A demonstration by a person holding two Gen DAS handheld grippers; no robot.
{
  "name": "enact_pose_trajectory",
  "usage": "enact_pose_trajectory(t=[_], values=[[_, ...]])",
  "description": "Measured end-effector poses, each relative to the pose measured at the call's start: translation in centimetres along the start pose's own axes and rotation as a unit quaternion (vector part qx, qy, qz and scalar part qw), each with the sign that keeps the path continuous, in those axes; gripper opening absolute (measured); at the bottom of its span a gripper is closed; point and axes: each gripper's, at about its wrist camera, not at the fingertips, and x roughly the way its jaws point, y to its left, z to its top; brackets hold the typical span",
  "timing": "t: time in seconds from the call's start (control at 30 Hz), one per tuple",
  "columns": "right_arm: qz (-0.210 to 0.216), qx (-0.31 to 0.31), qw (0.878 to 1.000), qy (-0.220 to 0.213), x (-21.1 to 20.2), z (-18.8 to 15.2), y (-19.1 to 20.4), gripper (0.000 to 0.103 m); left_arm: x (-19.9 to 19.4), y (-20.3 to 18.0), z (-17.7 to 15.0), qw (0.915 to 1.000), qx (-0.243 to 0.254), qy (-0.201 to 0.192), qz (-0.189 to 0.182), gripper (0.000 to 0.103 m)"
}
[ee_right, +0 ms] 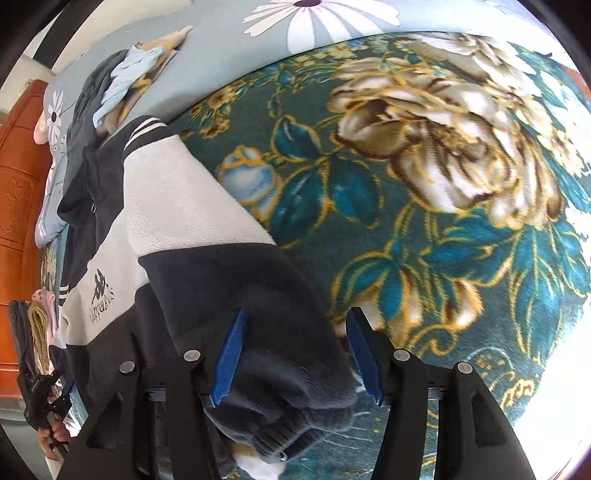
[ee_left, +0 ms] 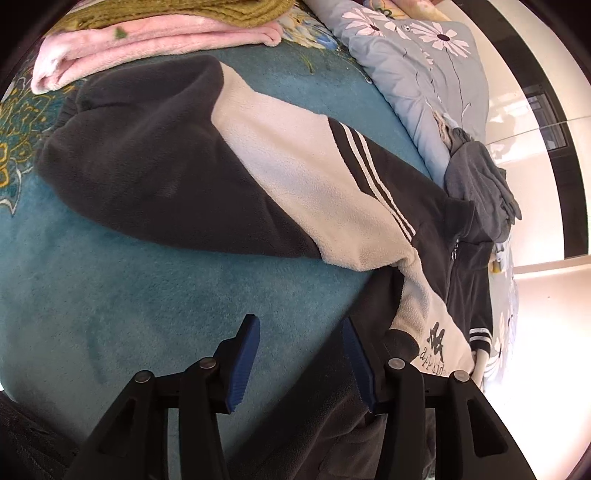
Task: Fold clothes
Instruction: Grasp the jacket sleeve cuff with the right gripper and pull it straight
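On our left, the left gripper [ee_left: 301, 354] hangs over the teal blanket [ee_left: 110, 295] with its blue pads [ee_left: 243, 362] spread apart and nothing between them; its right pad stands at the dark edge of the jacket [ee_left: 184, 166]. The jacket lies flat on the blanket, one black-and-cream sleeve [ee_left: 155, 162] stretched away toward a folded pink towel [ee_left: 147, 37] with an olive knit [ee_left: 207, 11] on top. Further right, past the white-striped shoulder, a grey garment [ee_left: 480, 184] sits on the daisy quilt [ee_left: 424, 74].

In the right wrist view we see the jacket's other sleeve [ee_right: 236, 280] running down between the fingers of the right gripper [ee_right: 295, 354]. Its jaws stand wide, the cuff [ee_right: 295, 398] bunched between the pads but not pinched. To the right spreads the blanket's big flower print [ee_right: 443, 147].
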Motion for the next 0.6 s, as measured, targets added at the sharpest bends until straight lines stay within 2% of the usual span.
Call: enact_pose_trajectory(t=[0.1,0.17,0.3,0.4,0.47,0.53,0.6], values=[[0.040,0.056,0.998,-0.003,-1.0,-1.0,-2.7,0.060,-0.7,0.3,-0.2,0.9998,-0.012,-0.008,-0.015,0.053],[0.069,0.092,0.993,0.012,-0.7,-2.0,-3.4,0.063,-1.1,0.5,-0.3,0.9994,-0.020,-0.013,-0.024,0.053],[0.095,0.132,0.986,0.022,0.8,-4.0,-3.5,0.065,-1.4,0.1,-0.6,0.9995,-0.015,-0.011,-0.023,0.053],[0.089,0.124,0.988,0.021,0.8,-3.7,-2.5,0.066,-1.7,0.1,-0.8,0.9995,-0.018,-0.013,-0.025,0.053],[0.086,0.118,0.989,0.020,0.8,-3.5,-1.8,0.059,-1.9,0.3,-0.8,0.9992,-0.024,-0.016,-0.028,0.053],[0.082,0.113,0.990,0.019,0.8,-3.3,-1.1,0.030,-2.1,0.6,-0.9,0.9988,-0.032,-0.017,-0.032,0.053],[0.079,0.107,0.991,0.018,0.8,-3.1,-0.3,0.026,-2.2,0.8,-1.0,0.9985,-0.037,-0.019,-0.035,0.054]])
